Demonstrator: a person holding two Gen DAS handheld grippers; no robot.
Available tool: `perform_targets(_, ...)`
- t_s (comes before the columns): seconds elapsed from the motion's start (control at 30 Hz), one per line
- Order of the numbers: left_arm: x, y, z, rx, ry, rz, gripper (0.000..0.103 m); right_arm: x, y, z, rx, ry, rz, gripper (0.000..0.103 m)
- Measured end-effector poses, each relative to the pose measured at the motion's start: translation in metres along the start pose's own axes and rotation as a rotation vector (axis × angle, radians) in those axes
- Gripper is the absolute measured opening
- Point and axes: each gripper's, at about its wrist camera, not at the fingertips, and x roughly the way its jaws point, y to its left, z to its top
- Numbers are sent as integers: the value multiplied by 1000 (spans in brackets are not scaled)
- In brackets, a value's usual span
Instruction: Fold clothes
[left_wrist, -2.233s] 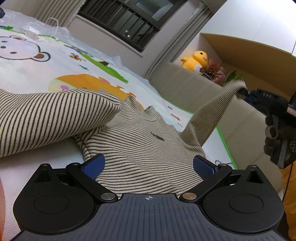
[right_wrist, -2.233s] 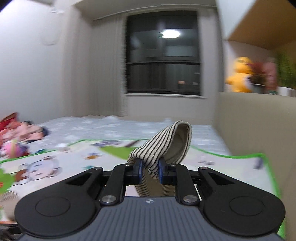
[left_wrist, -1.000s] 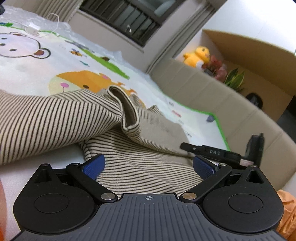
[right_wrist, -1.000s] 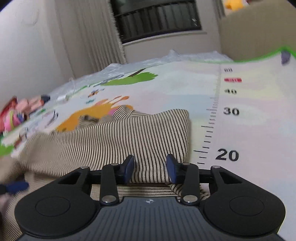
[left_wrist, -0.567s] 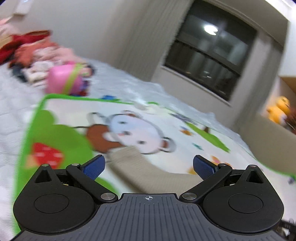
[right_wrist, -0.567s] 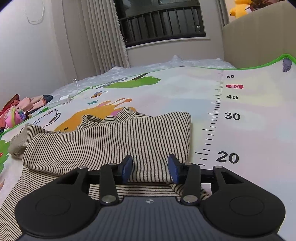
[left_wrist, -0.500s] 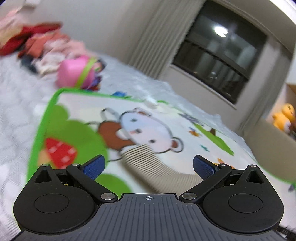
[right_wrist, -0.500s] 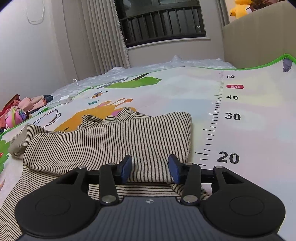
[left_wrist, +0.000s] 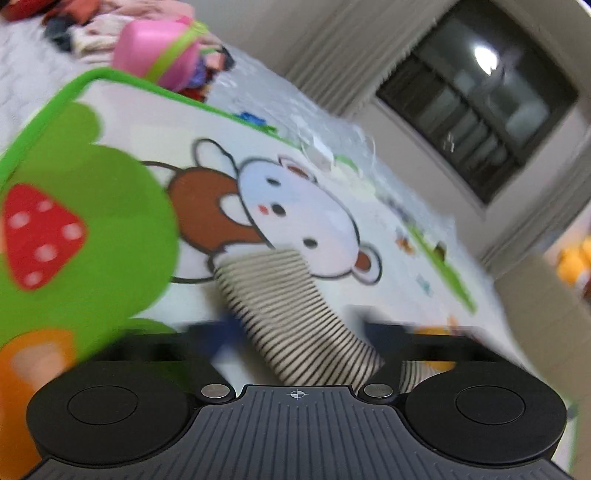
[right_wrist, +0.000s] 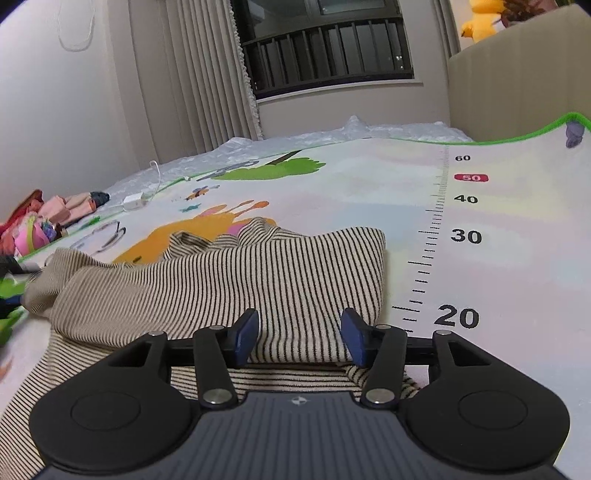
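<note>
A beige, black-striped long-sleeve shirt (right_wrist: 221, 295) lies on the cartoon play mat (right_wrist: 517, 266), one sleeve folded across its body. My right gripper (right_wrist: 300, 338) is open just above that folded sleeve's cuff, with nothing held. In the left wrist view the other striped sleeve (left_wrist: 291, 314) stretches across the mat (left_wrist: 110, 221) toward the bear print. My left gripper (left_wrist: 299, 332) straddles it, one finger on either side. Those fingers are motion-blurred and still apart, so whether they touch the cloth is unclear.
A pink toy (left_wrist: 155, 55) and a pile of clothes (right_wrist: 33, 225) lie beyond the mat's left edge. A white charger with a cable (right_wrist: 135, 201) rests at the far edge. A beige sofa side (right_wrist: 517, 92) borders the right, with a yellow plush toy (right_wrist: 480, 18) on it.
My right gripper laid the raised sleeve across the shirt, opened and stayed there. My left gripper swung left to the other sleeve, and its fingers have narrowed around it.
</note>
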Motion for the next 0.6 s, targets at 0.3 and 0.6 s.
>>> perform_targets(0.3,-86,-106,39,255,-244,-130,10,-68,-82,13,59,-204,-122,77)
perform_targets(0.6,-140,-246,10,426,-332,-315,10,-71,-166,-30,486,-230,-29,78)
